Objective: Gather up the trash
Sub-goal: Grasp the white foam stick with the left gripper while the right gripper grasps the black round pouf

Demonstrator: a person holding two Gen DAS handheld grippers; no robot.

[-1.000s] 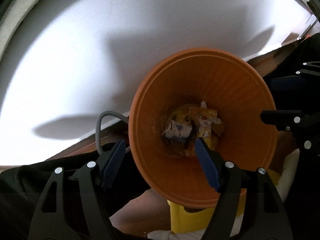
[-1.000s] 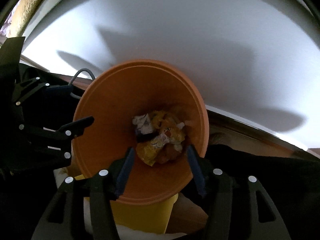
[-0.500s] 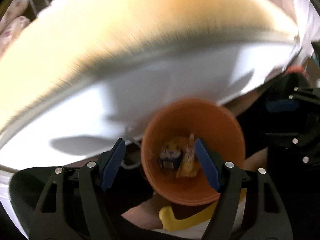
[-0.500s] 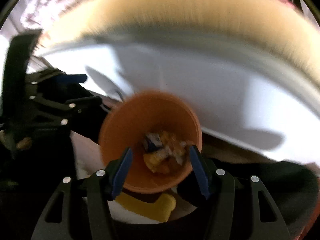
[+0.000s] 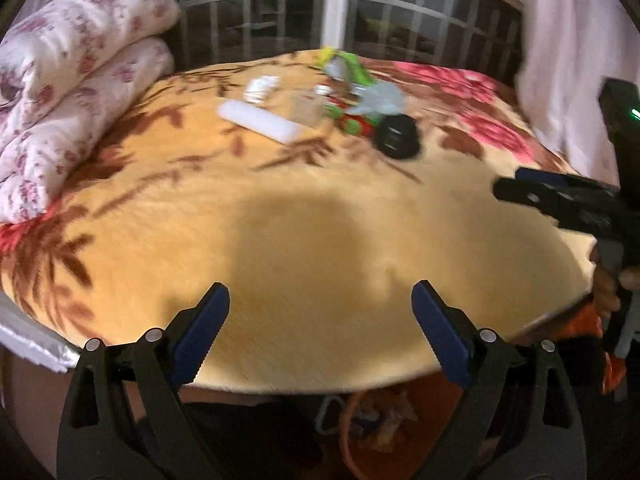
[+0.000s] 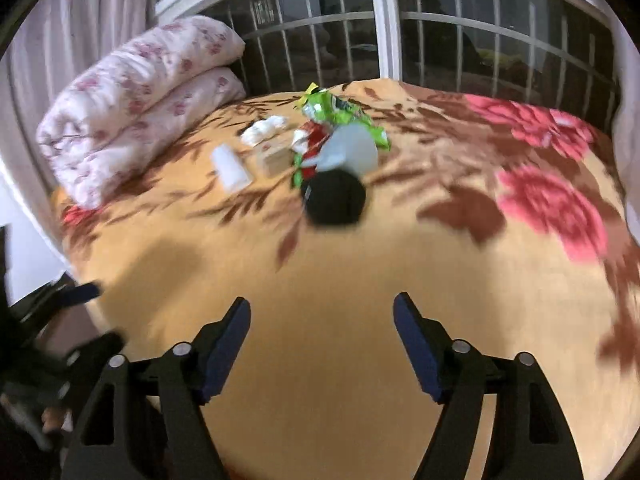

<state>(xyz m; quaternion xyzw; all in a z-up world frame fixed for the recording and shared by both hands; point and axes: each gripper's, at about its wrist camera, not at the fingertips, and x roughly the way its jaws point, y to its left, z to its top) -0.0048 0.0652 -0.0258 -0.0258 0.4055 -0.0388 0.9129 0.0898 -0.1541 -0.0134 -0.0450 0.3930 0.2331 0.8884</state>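
Both tools, left tool [image 5: 316, 334] and right tool [image 6: 322, 344], hang open and empty over the bed [image 6: 360, 300]. The trash [image 6: 340, 124] lies well ahead; I'd reach the nearest piece first, low and slow.

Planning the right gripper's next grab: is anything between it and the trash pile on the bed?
Nothing visible blocks it. Only bare blanket lies between the open right gripper and the pile. The black round thing comes first, with the green wrapper behind it.
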